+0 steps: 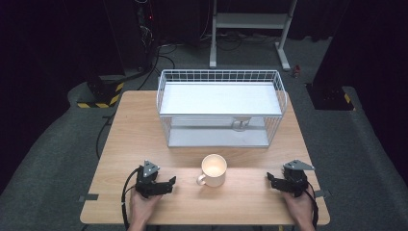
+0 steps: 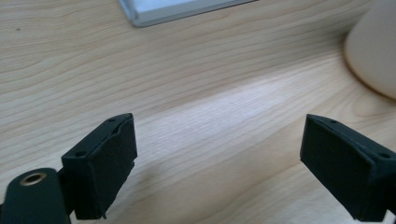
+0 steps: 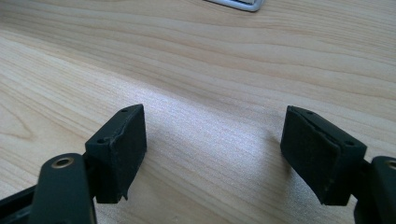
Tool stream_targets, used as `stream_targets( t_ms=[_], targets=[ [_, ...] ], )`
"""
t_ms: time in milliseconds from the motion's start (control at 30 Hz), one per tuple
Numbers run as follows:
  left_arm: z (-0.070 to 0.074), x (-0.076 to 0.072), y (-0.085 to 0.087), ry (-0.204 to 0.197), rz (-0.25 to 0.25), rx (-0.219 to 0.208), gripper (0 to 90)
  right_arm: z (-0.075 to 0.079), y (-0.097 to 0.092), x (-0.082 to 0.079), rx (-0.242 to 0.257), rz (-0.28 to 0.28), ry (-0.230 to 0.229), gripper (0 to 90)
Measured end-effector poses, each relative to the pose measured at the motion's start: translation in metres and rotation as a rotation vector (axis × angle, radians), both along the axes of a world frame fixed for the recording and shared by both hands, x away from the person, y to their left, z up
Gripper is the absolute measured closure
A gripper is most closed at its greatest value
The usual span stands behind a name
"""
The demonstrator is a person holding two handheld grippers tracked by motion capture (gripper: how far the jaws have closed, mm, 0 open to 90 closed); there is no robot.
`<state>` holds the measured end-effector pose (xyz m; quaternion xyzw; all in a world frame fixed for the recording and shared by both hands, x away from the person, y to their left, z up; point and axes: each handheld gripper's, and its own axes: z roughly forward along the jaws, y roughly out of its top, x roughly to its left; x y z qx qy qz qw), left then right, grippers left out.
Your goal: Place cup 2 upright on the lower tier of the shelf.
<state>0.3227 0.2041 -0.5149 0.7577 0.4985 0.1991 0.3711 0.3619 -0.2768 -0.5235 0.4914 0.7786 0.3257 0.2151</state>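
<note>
Left gripper (image 1: 169,182) at lower left of the high view, jaws spread, pointing right toward the mug (image 1: 213,170); nothing between the jaws, bare wood in the gap as seen in the left gripper view. Right gripper (image 1: 270,179) at lower right of the high view, jaws likewise spread and pinching nothing, pointing left toward the same mug; bare wood between the jaws in the right gripper view. Both resting low on the bench (image 1: 130,144), each carried by a hand entering from the bottom edge. Mug located at lower centre of the high view, upright, cream-coloured, handle turned toward lower left, standing between the two grippers and apart from both; its rounded side visible at the upper right edge of the left gripper view (image 2: 373,46). Wire basket (image 1: 220,107) at centre of the high view, beyond the mug, near it but not touching, with a flat white shelf across the top and a lower level holding a small pale object, too indistinct to identify. Progress, as a judgement: work on the mug not yet begun. No contact made, no lift, mug still on the bench outside the basket. Remaining: approach by one gripper, closure on the mug body or handle, lift, then probably transfer toward the basket, though the destination cannot be confirmed from the pictures.
</note>
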Motion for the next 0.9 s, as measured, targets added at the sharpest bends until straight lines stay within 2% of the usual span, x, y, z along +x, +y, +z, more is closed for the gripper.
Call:
stream_targets(
  t_ms=[100,200,500,567,900],
  targets=[
    [0.001,-0.003,-0.005,0.005,-0.029,-0.028,9.3,0.000,0.000,0.000,0.000,0.000,0.000,22.5],
    [0.003,-0.006,-0.009,0.008,-0.054,-0.038,8.0,0.000,0.000,0.000,0.000,0.000,0.000,22.5],
    [0.003,-0.014,-0.022,0.001,-0.101,-0.016,6.1,0.000,0.000,0.000,0.000,0.000,0.000,22.5],
    [0.004,-0.015,-0.025,-0.002,-0.112,-0.024,5.7,0.000,0.000,0.000,0.000,0.000,-0.001,22.5],
    [0.006,-0.024,-0.049,-0.004,-0.191,0.004,3.2,0.000,0.000,0.000,-0.003,0.003,-0.002,22.5]
  ],
)
